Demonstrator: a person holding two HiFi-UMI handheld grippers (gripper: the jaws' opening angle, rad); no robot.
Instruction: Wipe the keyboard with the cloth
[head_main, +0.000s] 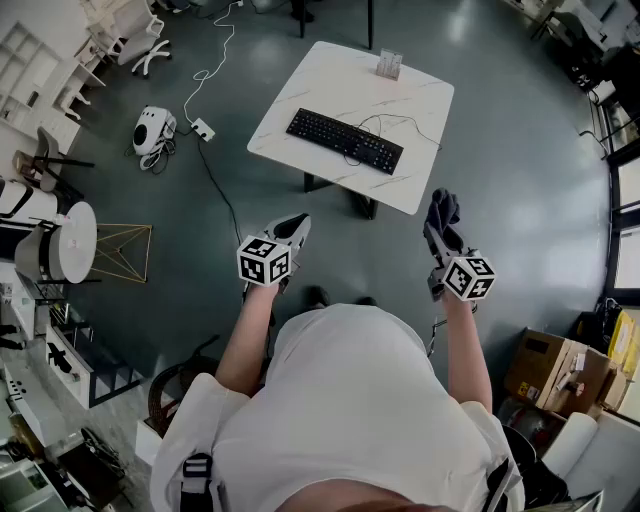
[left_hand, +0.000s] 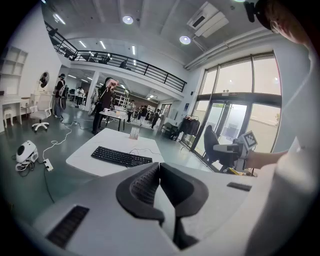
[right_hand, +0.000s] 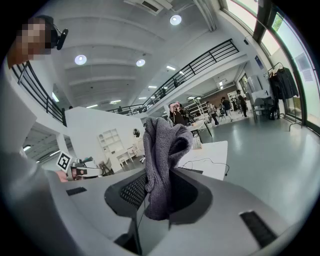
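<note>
The right tool (right_hand: 158, 186) is clamped on a grey-purple knitted cloth (right_hand: 162, 155), whose long axis runs straight out along the jaws. Its free end stands up past the tips and flops over to the right in the right gripper view, while its lower end is tucked down between the dark ribbed pads. In the head view the cloth covers that tool's tips. The left tool (left_hand: 159, 170) has its jaws pressed together with nothing between them. Both tools are held in the air in front of the person, well apart from the white marble-look desk (head_main: 300, 95) ahead of them. On it lies a flat black keyboard (head_main: 345, 140), with its long axis slanting from upper left to lower right in the head view. Its thin dark cable (head_main: 405, 125) loops over the desk top beside it. The key legends are too small to read, and in the right gripper view the cloth hides most of the keyboard. A small upright card holder (head_main: 389, 65) stands near the desk's far edge. The desk stands on a glossy grey floor (head_main: 520, 150) in a large open hall with tall windows and a railed upper gallery.
</note>
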